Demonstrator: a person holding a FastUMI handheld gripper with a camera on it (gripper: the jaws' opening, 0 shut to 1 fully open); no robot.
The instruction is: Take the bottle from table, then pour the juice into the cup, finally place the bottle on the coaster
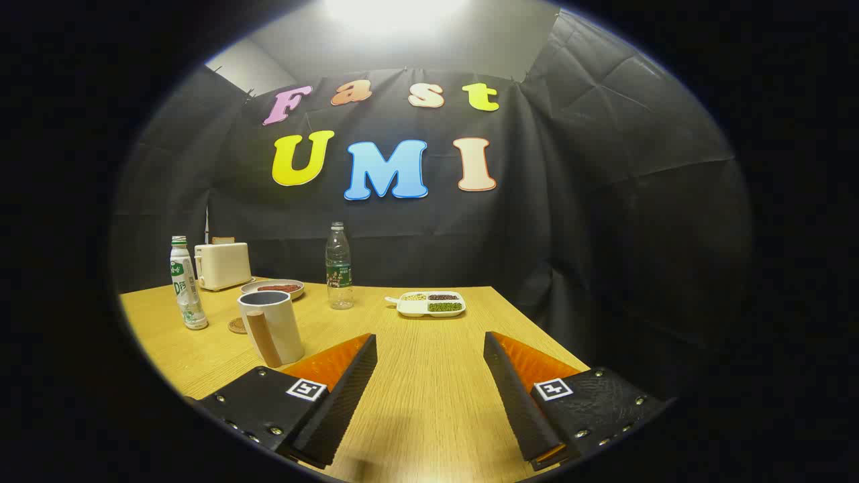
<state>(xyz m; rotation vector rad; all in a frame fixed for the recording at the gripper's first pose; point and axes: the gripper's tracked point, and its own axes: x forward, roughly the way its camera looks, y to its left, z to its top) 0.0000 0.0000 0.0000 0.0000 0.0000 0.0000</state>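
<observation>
Well ahead of the spread gripper [429, 349], cup [272, 327] beside bottle [187, 283].

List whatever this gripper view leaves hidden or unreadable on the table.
- Coaster: the cup covers part of it.
- Inside of the cup: its rim blocks the view, so any contents are unknown.
- Toaster: the white bottle overlaps its near corner.
- Clear bottle: liquid level too small to judge.
- Divided tray: fillings too small to identify.
- Gripper: open over bare table, fingers' bases cut off.
</observation>
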